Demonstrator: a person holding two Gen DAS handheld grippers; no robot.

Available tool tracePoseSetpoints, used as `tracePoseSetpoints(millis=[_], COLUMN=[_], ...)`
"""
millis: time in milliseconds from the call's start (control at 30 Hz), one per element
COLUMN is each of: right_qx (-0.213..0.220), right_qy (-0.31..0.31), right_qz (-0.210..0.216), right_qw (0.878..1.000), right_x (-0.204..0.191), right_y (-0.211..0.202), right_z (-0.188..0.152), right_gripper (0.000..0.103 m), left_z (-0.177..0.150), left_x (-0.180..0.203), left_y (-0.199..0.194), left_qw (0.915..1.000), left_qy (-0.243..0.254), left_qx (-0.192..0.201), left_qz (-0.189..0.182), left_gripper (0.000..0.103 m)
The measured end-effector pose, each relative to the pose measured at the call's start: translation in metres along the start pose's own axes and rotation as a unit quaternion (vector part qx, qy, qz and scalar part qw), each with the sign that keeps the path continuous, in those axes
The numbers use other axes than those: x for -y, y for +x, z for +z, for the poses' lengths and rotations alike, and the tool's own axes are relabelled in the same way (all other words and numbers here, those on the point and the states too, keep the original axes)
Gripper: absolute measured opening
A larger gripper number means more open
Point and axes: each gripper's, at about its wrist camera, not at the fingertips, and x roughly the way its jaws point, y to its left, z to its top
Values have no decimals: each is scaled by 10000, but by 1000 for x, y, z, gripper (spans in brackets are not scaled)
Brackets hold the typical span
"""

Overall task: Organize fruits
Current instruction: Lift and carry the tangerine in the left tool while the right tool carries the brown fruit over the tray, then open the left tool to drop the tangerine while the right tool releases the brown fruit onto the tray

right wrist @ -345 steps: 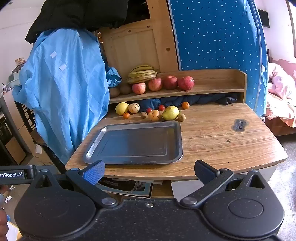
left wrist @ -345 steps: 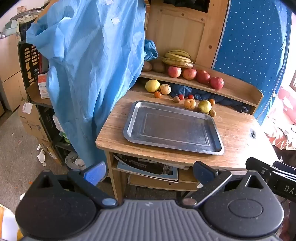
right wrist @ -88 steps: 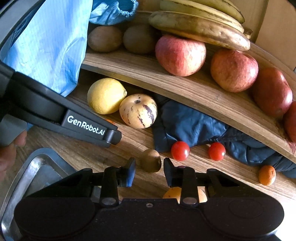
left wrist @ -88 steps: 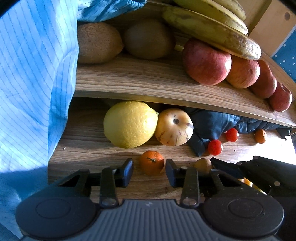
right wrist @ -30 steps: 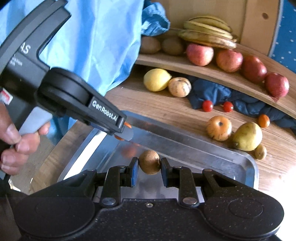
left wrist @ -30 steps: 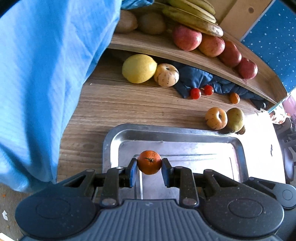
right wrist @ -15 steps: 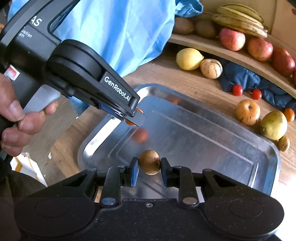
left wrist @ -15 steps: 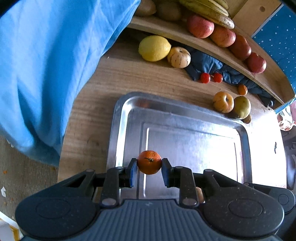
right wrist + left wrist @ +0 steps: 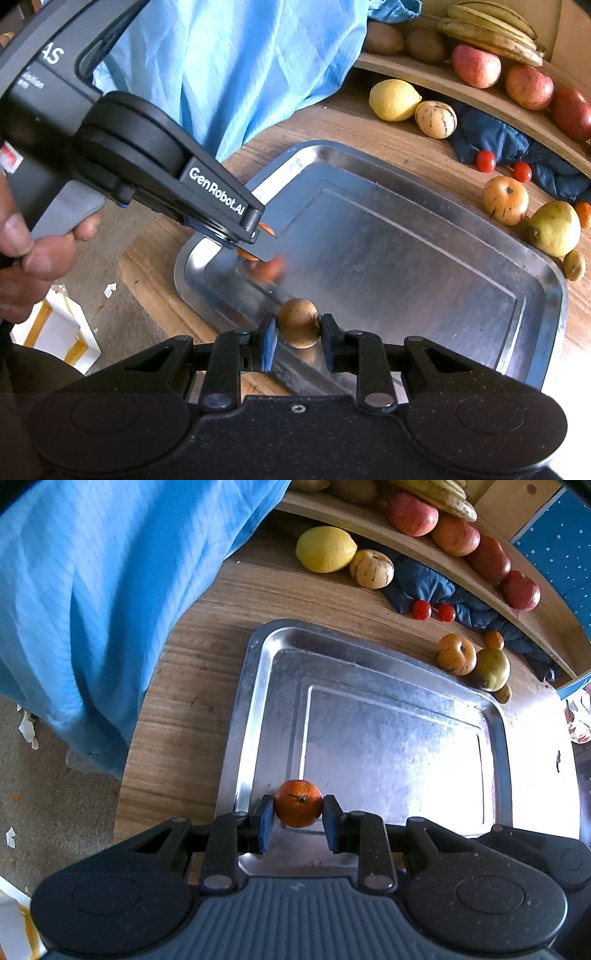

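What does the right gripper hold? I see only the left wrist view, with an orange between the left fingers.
Observer: The right gripper is shut on a small brown fruit.
Operator: Is it over the tray?
Observer: Yes, over the near left part of the tray; I cannot tell whether it touches the metal.
Operator: Does my orange touch the metal?
Observer: Seemingly not. From the side, the left gripper holds the orange, and its reflection shows apart below it.

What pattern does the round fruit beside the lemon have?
The round fruit is cream with dark purple stripes, clearest in the right wrist view.
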Motion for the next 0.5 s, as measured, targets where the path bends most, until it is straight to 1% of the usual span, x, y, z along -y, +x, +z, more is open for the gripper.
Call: tracePoseSetpoints(millis=[333,367,433,500], right_qx=[-3,7,35,66], right_qy=[26,28,30,40], right_qz=[-96,-107,-123,-148], right_qw=[10000,9999,9999,9999], right_x=[-1,-1,1,1], right_y=[-4,-5,-8,-10], right_z=[0,0,-2,-4], right_gripper=[29,30,30,31], left_z=[-11,-11,-13,-15], left_x=[6,7,8,10], left_y=[-1,-1,-2,-5], left_qw=[10000,9999,9999,9998], left_qy=[43,41,37,46], left_qx=[-26,-21,-6,29], left_qz=[83,94,133,188], left_gripper=[32,33,44,51])
